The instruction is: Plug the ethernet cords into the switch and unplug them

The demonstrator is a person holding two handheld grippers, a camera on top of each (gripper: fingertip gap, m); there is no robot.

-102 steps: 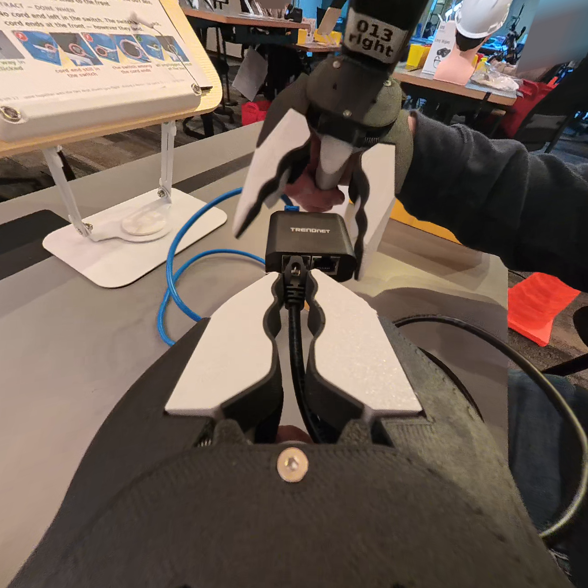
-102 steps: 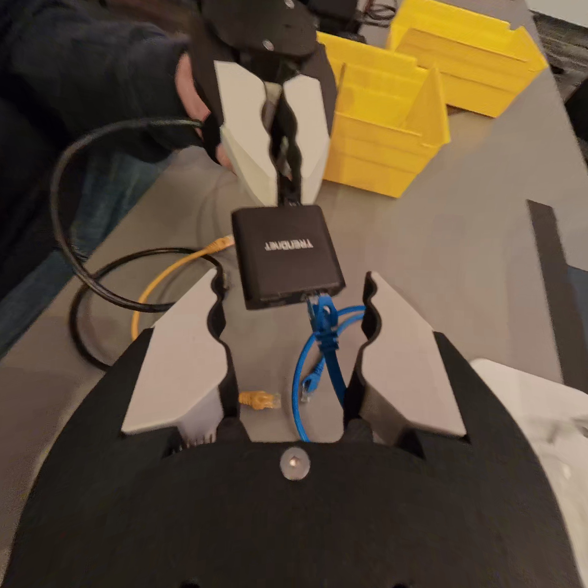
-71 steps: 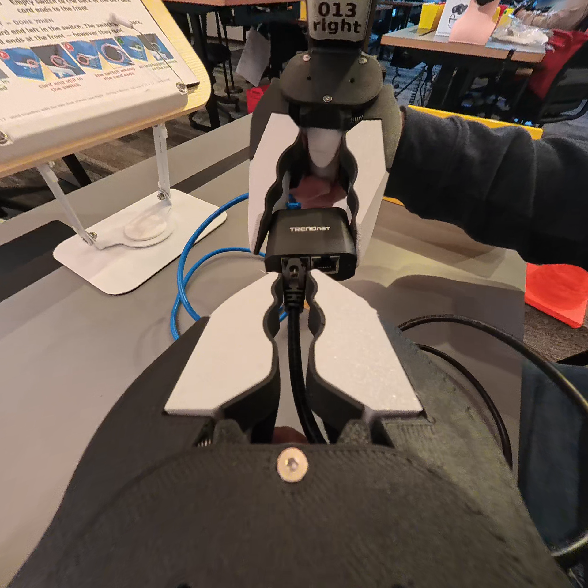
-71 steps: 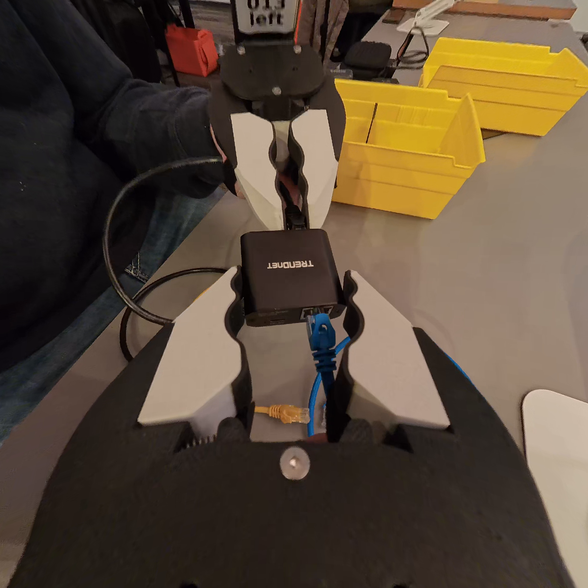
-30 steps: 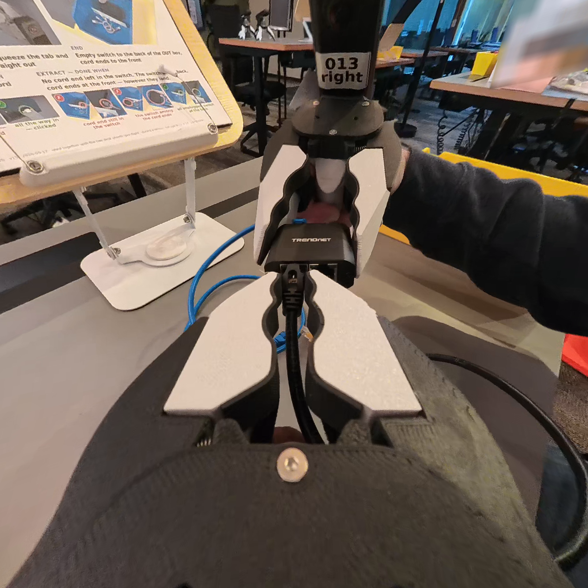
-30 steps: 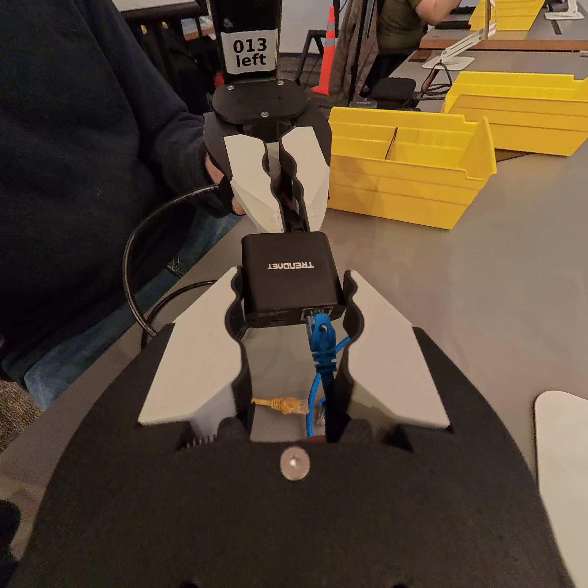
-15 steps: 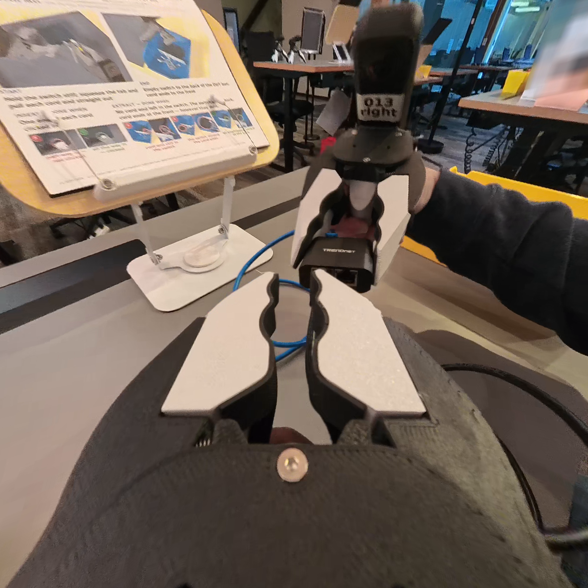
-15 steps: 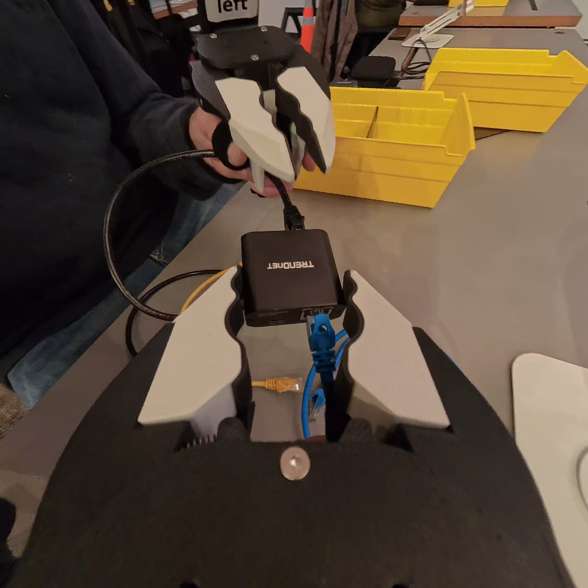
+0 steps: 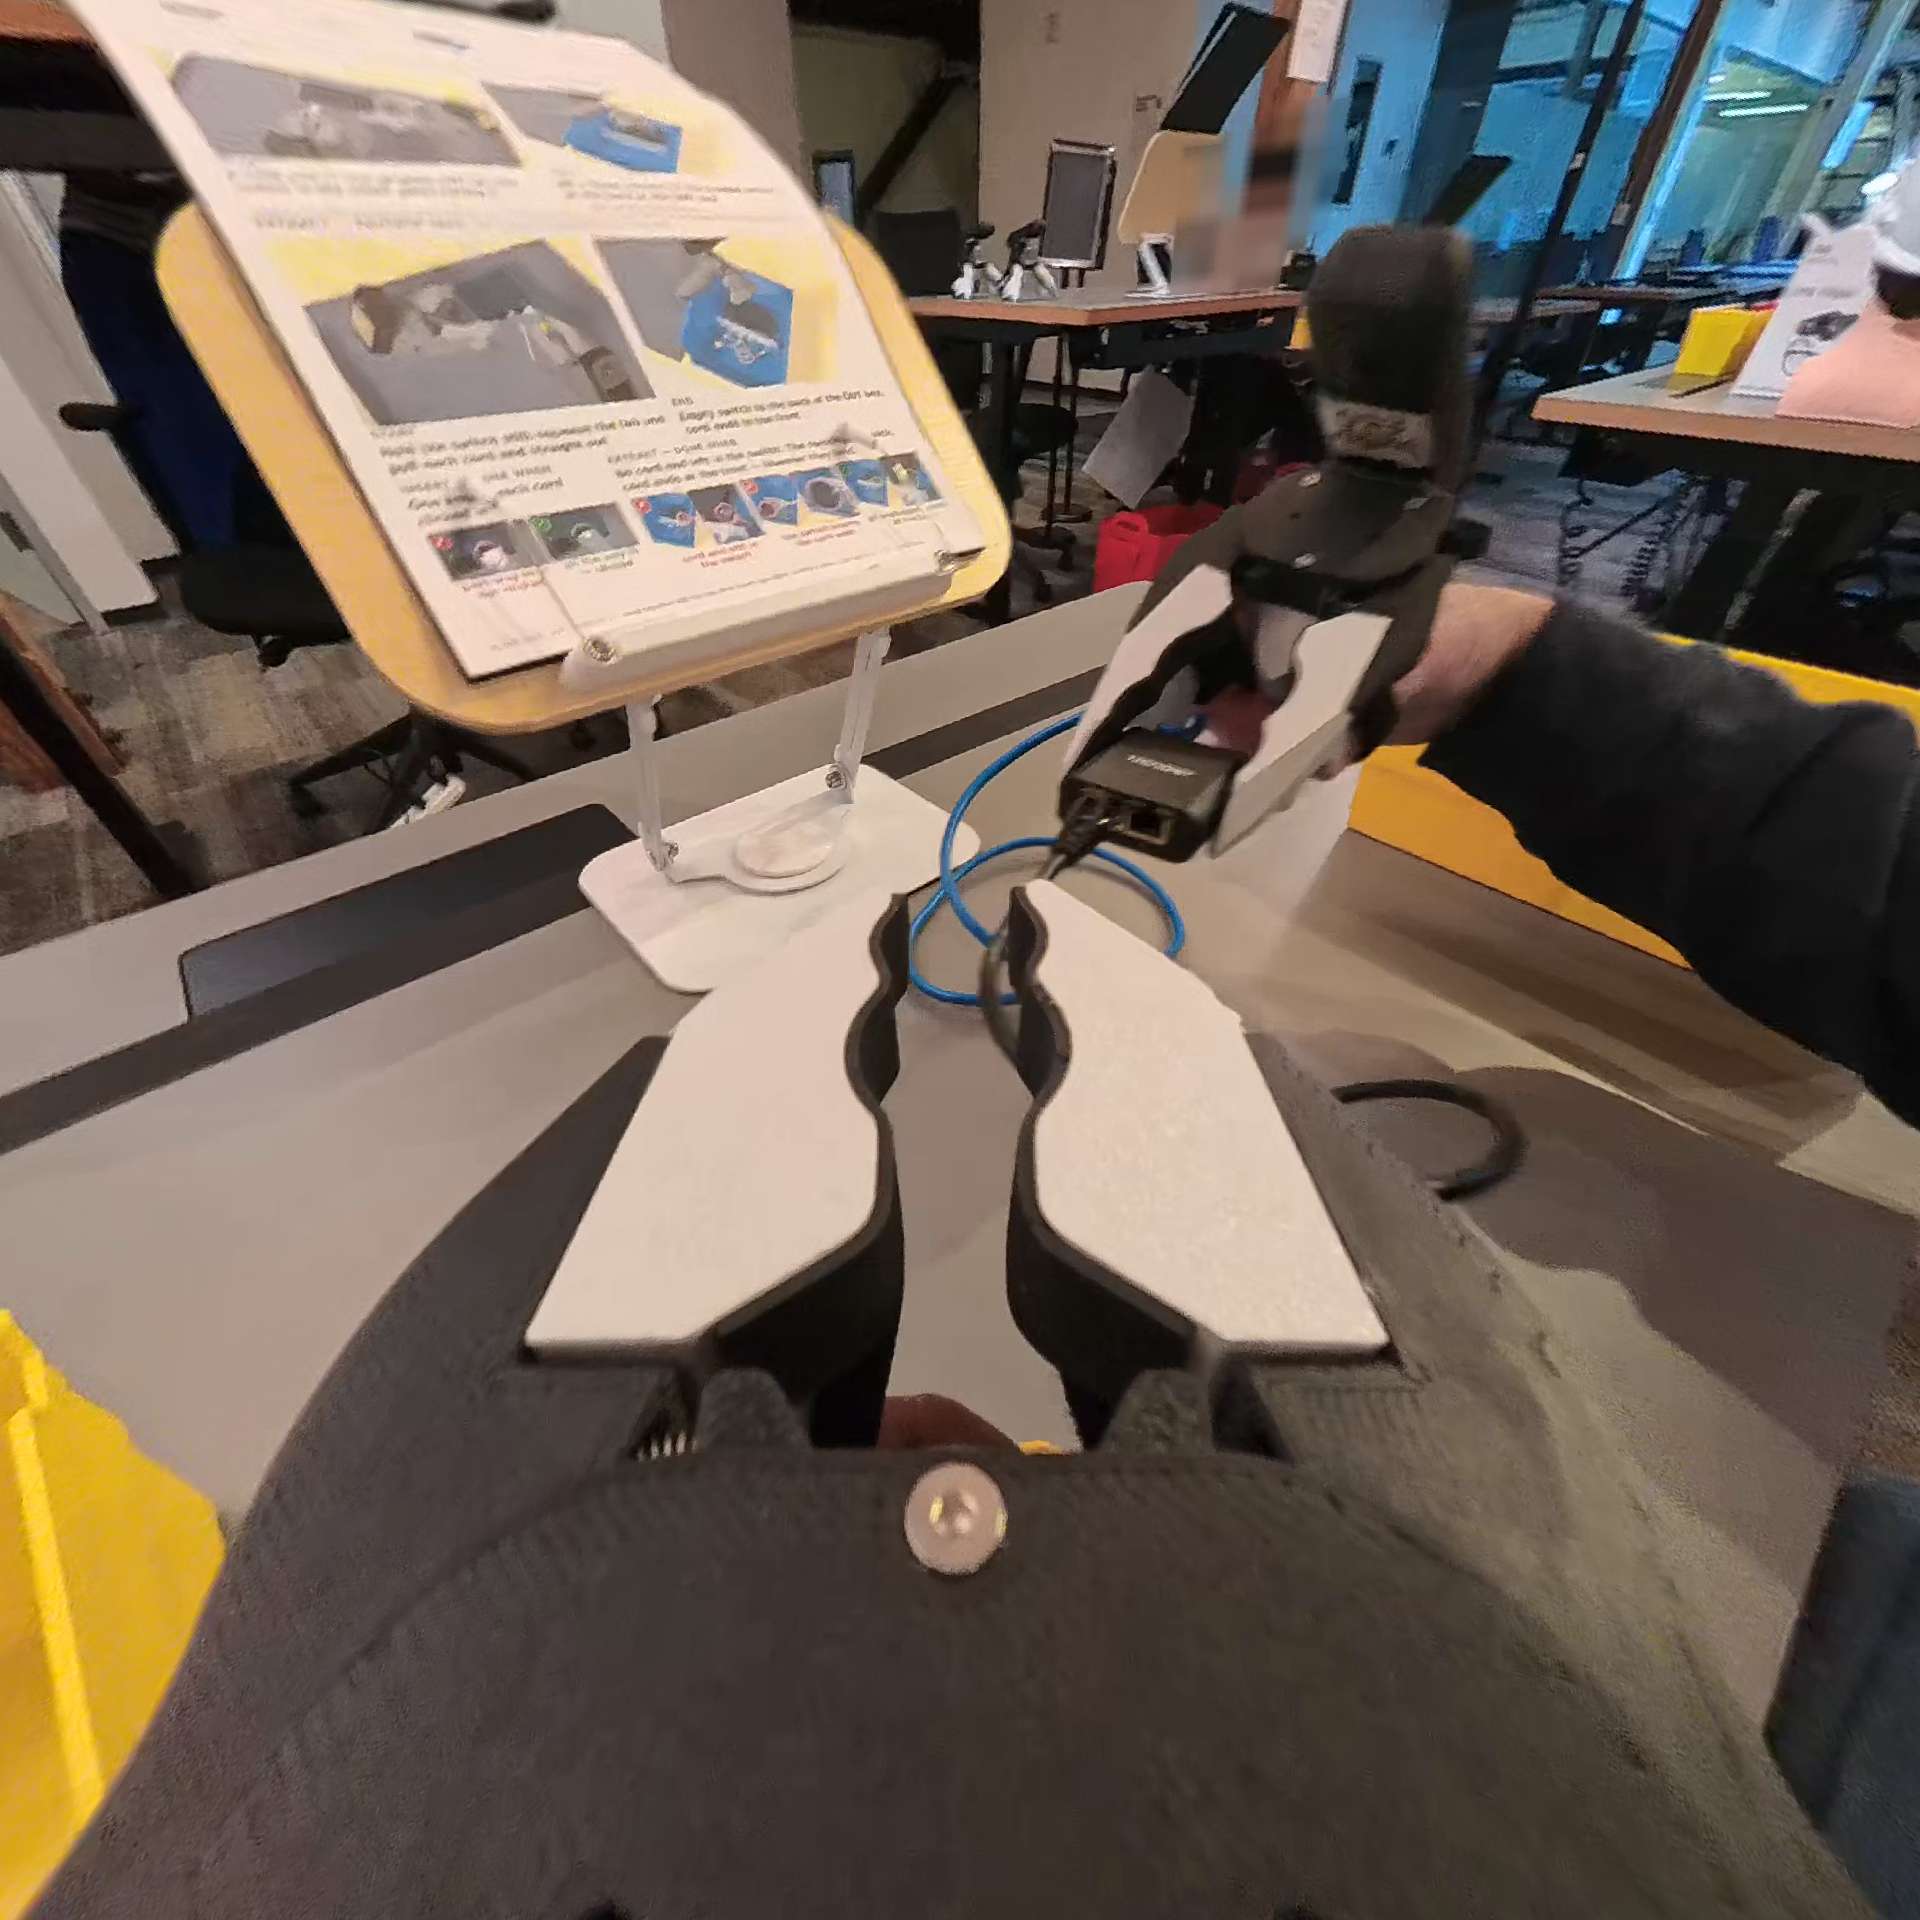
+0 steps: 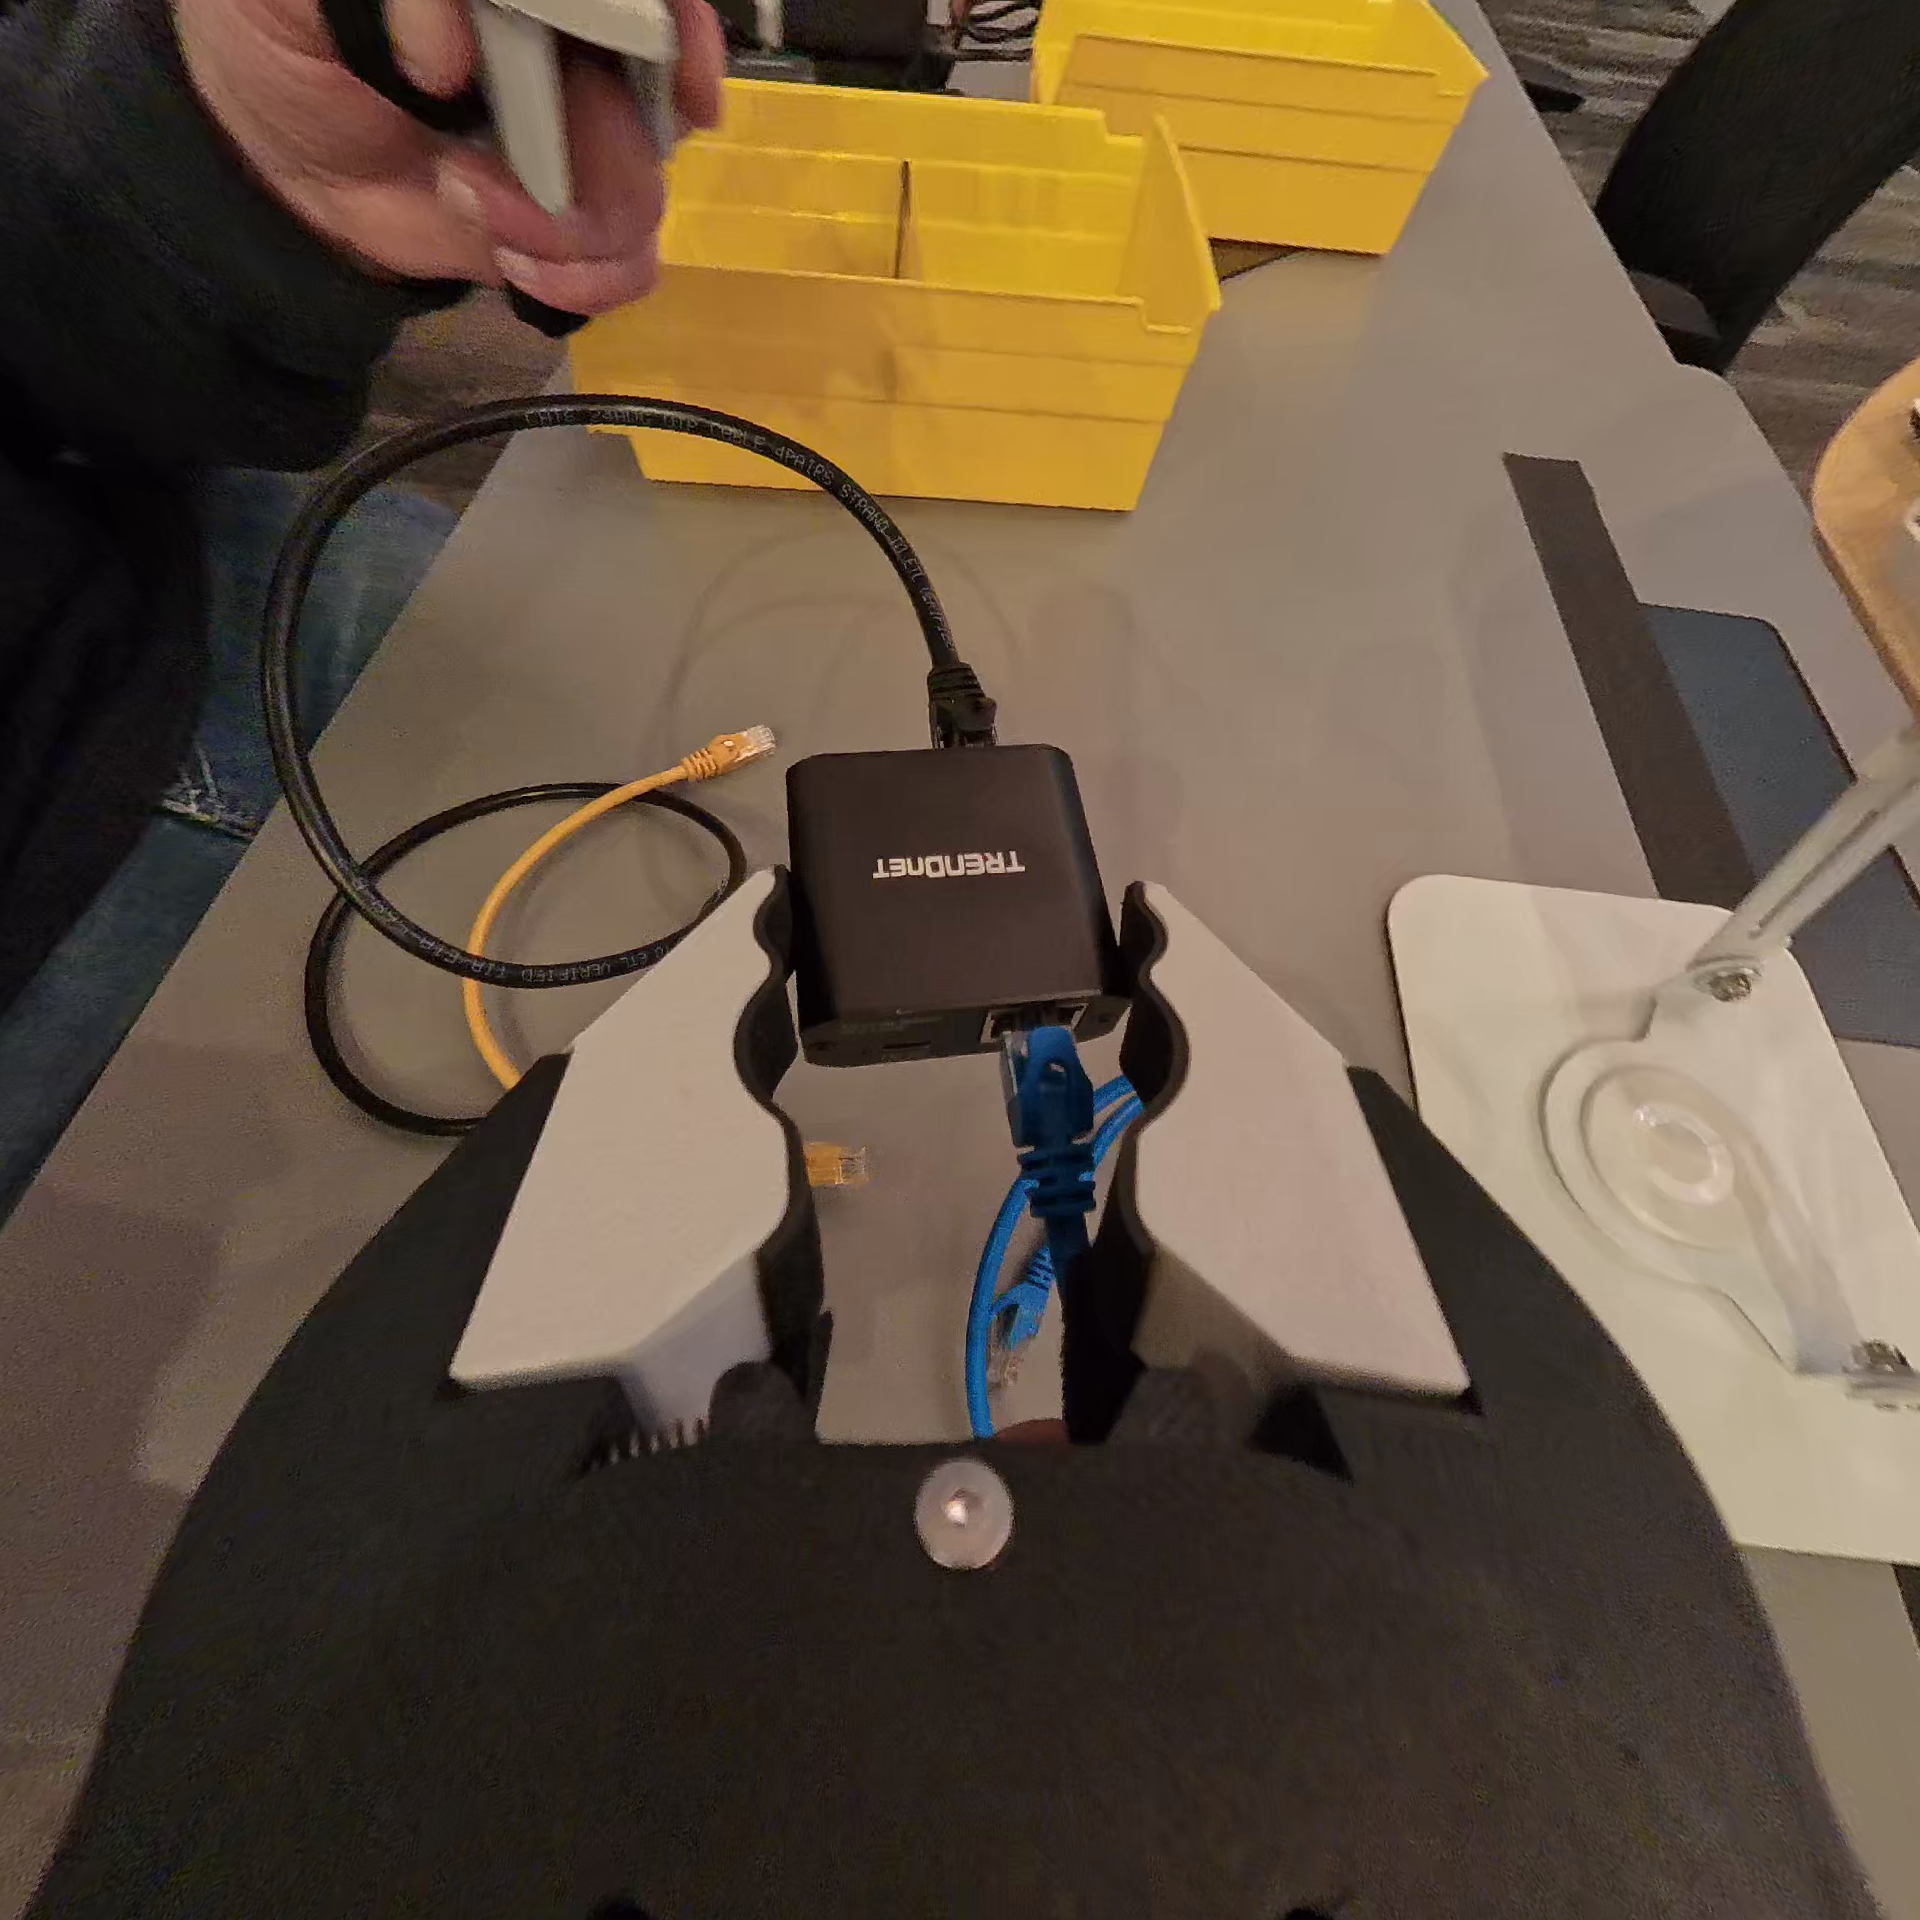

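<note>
The black switch point(image 10: 951, 894) is sitting clamped between the fingers of the right claw point(image 10: 951, 925), above the grey counter point(image 10: 1299, 644). Two cords are already sitting in it: the black cord point(image 10: 582, 426) entering the far face at 12 o'clock, and the blue cord point(image 10: 1049, 1132) entering the near face at 6 o'clock. The yellow cord point(image 10: 582, 842) is lying loose on the counter at 9 o'clock, not yet plugged in. The left claw point(image 9: 954, 935) is hanging near the switch, fingers slightly apart and gripping nothing. By these views, plugging is partly done and all unplugging is waiting. Yellow bins point(image 10: 914, 312) are standing beyond at 12 o'clock.
</note>
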